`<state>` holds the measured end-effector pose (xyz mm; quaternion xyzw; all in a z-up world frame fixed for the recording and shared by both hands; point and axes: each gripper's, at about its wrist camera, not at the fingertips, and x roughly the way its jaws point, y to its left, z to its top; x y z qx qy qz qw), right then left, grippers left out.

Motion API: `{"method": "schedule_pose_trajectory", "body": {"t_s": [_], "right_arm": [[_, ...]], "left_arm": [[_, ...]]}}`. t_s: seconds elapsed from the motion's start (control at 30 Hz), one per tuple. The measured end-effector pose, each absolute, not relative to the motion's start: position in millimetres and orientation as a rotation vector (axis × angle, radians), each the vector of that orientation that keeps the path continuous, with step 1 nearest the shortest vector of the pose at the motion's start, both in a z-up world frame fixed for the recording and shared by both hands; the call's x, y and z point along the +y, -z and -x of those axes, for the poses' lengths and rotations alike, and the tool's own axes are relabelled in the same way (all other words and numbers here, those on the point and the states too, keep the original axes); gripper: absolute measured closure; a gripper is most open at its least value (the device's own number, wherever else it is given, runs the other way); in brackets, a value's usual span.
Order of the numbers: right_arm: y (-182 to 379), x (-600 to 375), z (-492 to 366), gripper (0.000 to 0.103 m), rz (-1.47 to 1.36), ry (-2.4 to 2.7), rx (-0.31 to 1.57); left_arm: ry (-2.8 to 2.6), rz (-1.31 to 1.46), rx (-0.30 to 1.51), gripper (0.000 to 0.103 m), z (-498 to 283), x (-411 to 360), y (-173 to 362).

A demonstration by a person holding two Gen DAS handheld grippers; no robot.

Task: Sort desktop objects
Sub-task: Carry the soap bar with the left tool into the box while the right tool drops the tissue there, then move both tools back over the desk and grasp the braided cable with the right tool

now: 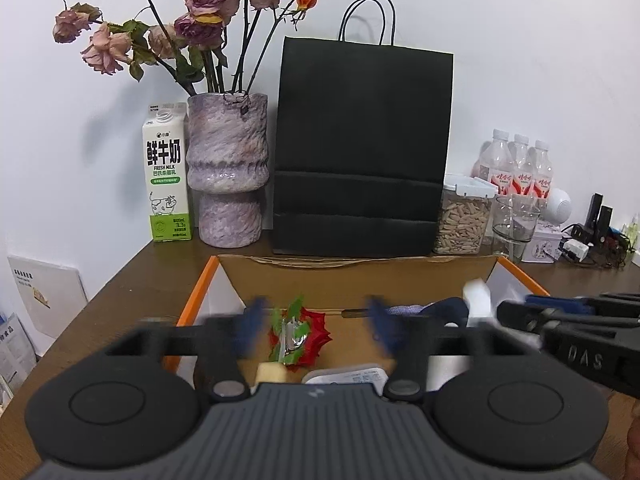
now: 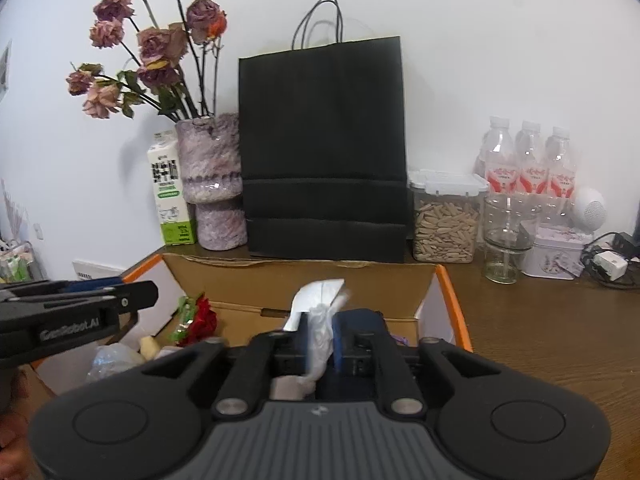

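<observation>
Looking along the left claw [image 1: 316, 320], its blue-padded fingers [image 1: 252, 326] stand wide apart and blurred over an open cardboard box [image 1: 360, 276] with orange edges, nothing between them. Below the gap lies a red artificial rose [image 1: 316, 336] with green leaves in the box, and nearer the camera a pale yellow lump [image 1: 272, 372] and a white container [image 1: 348, 376]. At the right edge the right claw [image 1: 520, 312] reaches over the box, beside a white crumpled piece [image 1: 478, 300]. Behind the box on the brown bench [image 1: 132, 284] stand a milk carton [image 1: 166, 176], a purple vase [image 1: 228, 176] of dried roses, a black paper bag [image 1: 362, 152], a seed jar [image 1: 464, 216] and water bottles [image 1: 520, 168].

From the right wrist, the right claw [image 2: 322, 340] is partly parted, a crumpled white tissue [image 2: 320, 312] standing between its fingers above the box [image 2: 300, 280]; whether the pads press on it cannot be told. The left claw [image 2: 132, 296] enters from the left, the rose [image 2: 202, 320] just beyond it.
</observation>
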<state>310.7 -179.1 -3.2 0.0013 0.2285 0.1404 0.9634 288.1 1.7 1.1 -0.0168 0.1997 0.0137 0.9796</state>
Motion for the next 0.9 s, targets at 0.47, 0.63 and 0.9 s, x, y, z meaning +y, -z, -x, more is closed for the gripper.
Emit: {"method": "schedule_pose_trajectory", "body": {"t_s": [0.47, 0.63, 0.9], "right_arm": [[5.9, -176.1, -310.5, 0.0, 0.049, -0.208, 0.465], [4.9, -176.3, -309.1, 0.0, 0.054, -0.209, 0.463], [-1.4, -178.3, -293.4, 0.0, 0.091, -0.218, 0.433]], "left_arm": [[-0.096, 0.019, 0.38, 0.0, -287.8, 2.9, -2.4], [-0.1, 0.019, 0.38, 0.0, -286.3, 3.8, -2.1], [-0.091, 0.043, 0.363, 0.0, -268.8, 11.1, -3.1]]}}
